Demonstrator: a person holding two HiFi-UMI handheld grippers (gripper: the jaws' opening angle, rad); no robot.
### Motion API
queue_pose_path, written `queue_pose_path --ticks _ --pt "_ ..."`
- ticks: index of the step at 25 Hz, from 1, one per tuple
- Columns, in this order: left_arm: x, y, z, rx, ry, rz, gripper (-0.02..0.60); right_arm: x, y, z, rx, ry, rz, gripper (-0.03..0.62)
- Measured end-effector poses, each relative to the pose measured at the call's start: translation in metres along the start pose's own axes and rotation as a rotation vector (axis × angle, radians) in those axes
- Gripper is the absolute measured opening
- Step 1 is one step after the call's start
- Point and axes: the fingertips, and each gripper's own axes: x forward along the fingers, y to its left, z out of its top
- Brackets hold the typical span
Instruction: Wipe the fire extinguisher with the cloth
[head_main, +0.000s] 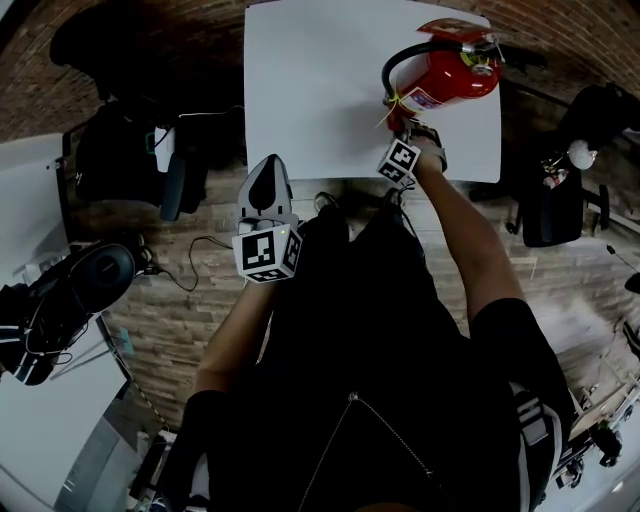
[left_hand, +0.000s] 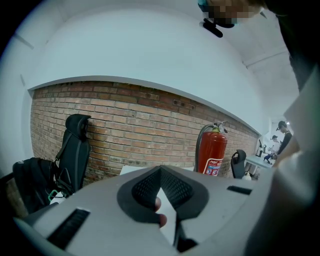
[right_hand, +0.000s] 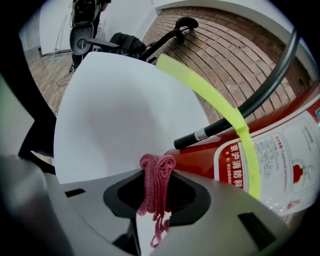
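White table (head_main: 320, 90); pink cloth (right_hand: 156, 185) in right tool (right_hand: 158, 167), beside fire extinguisher (right_hand: 200, 155)

**Setting:** office or lab workroom.
- Brick wall (left_hand: 140, 120) is running across ahead of the left hand-held gripper (left_hand: 161, 194), with white wall rising above it.
- White table (head_main: 320, 90) is standing just ahead of that hand-held gripper on a brick-patterned floor (head_main: 190, 320).
- Another white table (head_main: 28, 205) is showing well off to its left.
- Black office chair (left_hand: 75, 150) is standing by the wall ahead-left, with a black backpack (left_hand: 32, 180) sitting beside it.
- Second swivel chair (left_hand: 238, 162) is standing ahead-right.
- Two people (left_hand: 279, 137) are showing small and far beyond that chair.
- Loose cable (head_main: 195, 270) is lying on the floor left of the hand-held gripper.
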Motion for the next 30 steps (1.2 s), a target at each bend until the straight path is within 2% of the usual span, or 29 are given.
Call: queue_pose_path --ticks 14,30 --pt "-0.001 -0.012 0.013 -0.013 -0.050 -0.055 0.008 -0.048 -0.028 0.006 0.013 -0.013 -0.031 0.120" --pt "0.005 -0.025 0.019 -0.021 -0.071 -0.103 0.008 -0.110 -0.066 0.008 -0.007 -0.027 -0.063 0.120"
